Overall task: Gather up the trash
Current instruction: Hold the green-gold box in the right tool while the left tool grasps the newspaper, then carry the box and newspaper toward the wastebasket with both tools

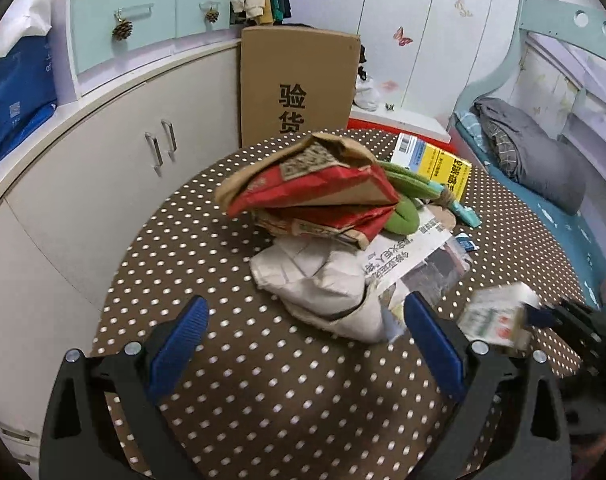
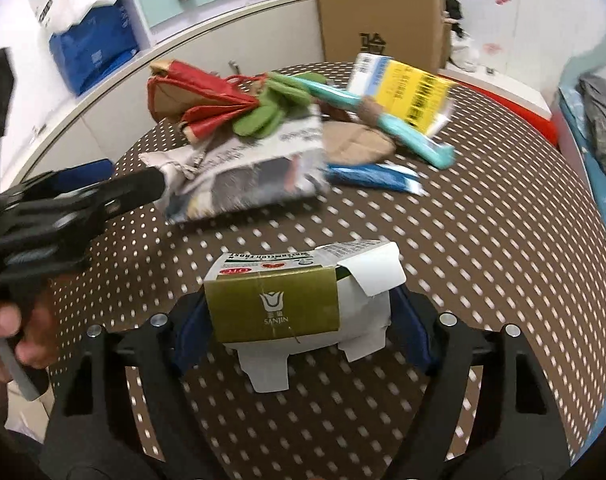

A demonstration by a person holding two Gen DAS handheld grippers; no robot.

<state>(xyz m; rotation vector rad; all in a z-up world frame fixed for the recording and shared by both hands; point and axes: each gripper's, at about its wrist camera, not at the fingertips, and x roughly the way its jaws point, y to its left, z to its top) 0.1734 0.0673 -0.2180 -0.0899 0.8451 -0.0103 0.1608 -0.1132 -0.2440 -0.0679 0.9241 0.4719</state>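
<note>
On the brown polka-dot table (image 1: 263, 408) lies a heap of trash: a red and brown paper bag (image 1: 311, 188), a crumpled white paper bag (image 1: 323, 280) and a newspaper (image 1: 407, 252). My left gripper (image 1: 306, 304) is open just above the table, its blue pads on either side of the white bag's near end without touching it. My right gripper (image 2: 299, 300) is shut on a small green and white carton (image 2: 279, 304), which spans the gap between its pads. The left wrist view shows that carton (image 1: 499, 316) blurred at the right edge.
A green fabric item (image 2: 263, 116), a teal stick-like object (image 2: 403, 132), a yellow book (image 2: 415, 92) and a blue wrapper (image 2: 371, 176) lie further back. A tall cardboard box (image 1: 299, 80) and white cabinets (image 1: 103, 184) stand behind the table, and a bed (image 1: 543, 168) is to the right.
</note>
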